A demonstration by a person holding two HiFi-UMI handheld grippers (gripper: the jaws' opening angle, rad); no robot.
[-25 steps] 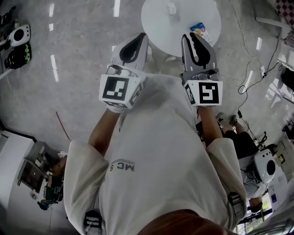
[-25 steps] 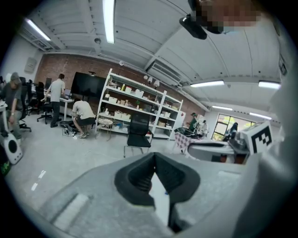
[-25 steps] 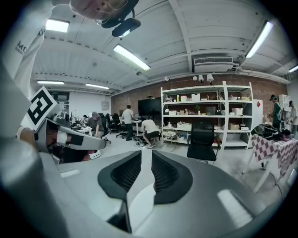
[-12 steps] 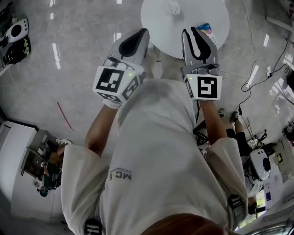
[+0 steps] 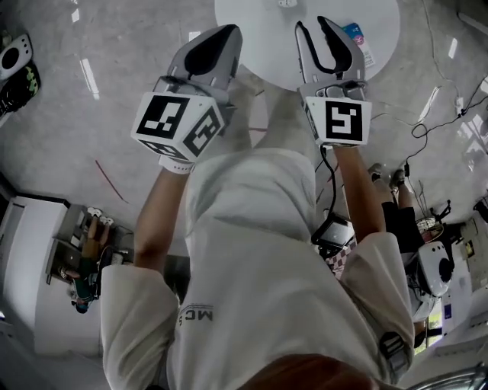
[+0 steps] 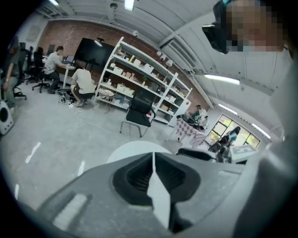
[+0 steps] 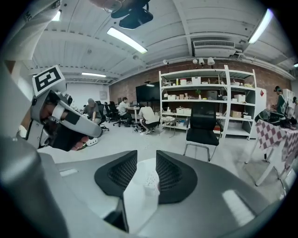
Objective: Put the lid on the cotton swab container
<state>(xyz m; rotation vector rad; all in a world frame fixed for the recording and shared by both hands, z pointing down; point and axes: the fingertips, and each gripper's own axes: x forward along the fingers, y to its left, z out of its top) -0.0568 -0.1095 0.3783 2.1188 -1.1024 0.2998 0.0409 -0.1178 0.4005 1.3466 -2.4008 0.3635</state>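
Note:
A round white table (image 5: 267,38) stands ahead of me at the top of the head view. A small white cotton swab container (image 7: 151,181) stands on it, seen far off between the right jaws; in the head view only its edge (image 5: 286,2) shows. No lid can be made out. My left gripper (image 5: 227,30) is held before the table's near edge, shut and empty, its jaws (image 6: 153,155) meeting in a line. My right gripper (image 5: 311,23) reaches over the table; its jaws (image 7: 146,160) are opening with nothing between them.
A blue packet (image 5: 357,34) lies on the table to the right of the right gripper. A black chair (image 7: 203,122) and shelving (image 7: 209,100) stand beyond the table. Cables (image 5: 427,114) trail on the floor at the right. People sit at desks (image 6: 70,74) far off.
The person has stepped toward the table, so both grippers are now at or over its near edge. The right jaws have spread wider. The left jaws remain shut.

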